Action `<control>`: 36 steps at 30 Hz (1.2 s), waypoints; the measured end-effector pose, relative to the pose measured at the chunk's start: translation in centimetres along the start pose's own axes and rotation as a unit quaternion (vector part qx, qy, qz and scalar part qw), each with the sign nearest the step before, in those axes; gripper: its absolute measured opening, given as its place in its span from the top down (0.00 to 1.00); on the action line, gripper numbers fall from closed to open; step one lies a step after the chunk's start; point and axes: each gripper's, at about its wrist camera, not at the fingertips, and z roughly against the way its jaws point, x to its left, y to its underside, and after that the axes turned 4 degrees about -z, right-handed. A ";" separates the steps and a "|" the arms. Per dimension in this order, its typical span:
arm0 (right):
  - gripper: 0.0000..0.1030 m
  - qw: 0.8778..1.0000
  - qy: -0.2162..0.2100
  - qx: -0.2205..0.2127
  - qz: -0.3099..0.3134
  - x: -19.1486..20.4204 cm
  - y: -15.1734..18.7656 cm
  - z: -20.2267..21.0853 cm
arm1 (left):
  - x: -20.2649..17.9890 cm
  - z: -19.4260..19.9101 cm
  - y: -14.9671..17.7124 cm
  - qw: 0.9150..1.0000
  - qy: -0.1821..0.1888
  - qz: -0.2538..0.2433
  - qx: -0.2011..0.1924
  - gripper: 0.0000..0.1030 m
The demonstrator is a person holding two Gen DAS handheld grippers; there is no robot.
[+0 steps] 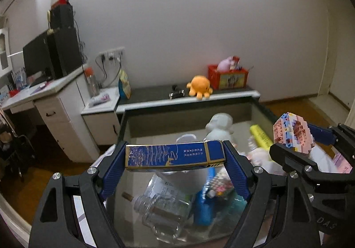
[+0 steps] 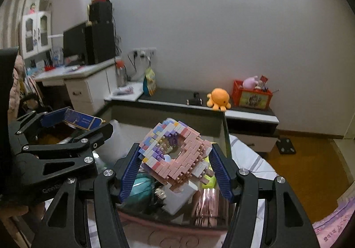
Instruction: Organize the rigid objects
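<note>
My left gripper (image 1: pixel 175 157) is shut on a flat blue box with gold trim (image 1: pixel 175 155), held crosswise between its blue pads above a glass-walled bin (image 1: pixel 188 119). The same box (image 2: pixel 83 121) shows at the left of the right wrist view. My right gripper (image 2: pixel 175 157) is shut on a ring-shaped model of pink, white and purple toy bricks (image 2: pixel 175 152), tilted over the bin. That brick model (image 1: pixel 292 131) also appears at the right of the left wrist view. Both grippers hover side by side over the bin's contents.
The bin holds a clear plastic bottle (image 1: pixel 159 210), a white figurine (image 1: pixel 219 128), a yellow tube (image 1: pixel 260 135) and other clutter. Behind it a low cabinet (image 1: pixel 233 94) carries an orange plush octopus (image 1: pixel 198 87) and a red box (image 1: pixel 228 77). A white desk (image 1: pixel 51 90) stands at the left.
</note>
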 end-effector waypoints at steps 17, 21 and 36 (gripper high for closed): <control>0.19 0.999 0.004 -0.046 -0.022 -0.1 -0.5 6.3 | 1.2 8.6 -0.4 0.998 -0.031 0.023 -0.052 0.00; 0.15 0.996 -0.001 -0.085 -0.020 1.3 -0.5 11.9 | 1.5 14.9 0.1 0.995 -0.039 0.029 -0.089 0.00; 0.14 0.980 0.007 -0.200 -0.001 5.6 3.2 31.4 | 0.5 35.6 5.6 0.978 -0.072 0.025 -0.195 0.00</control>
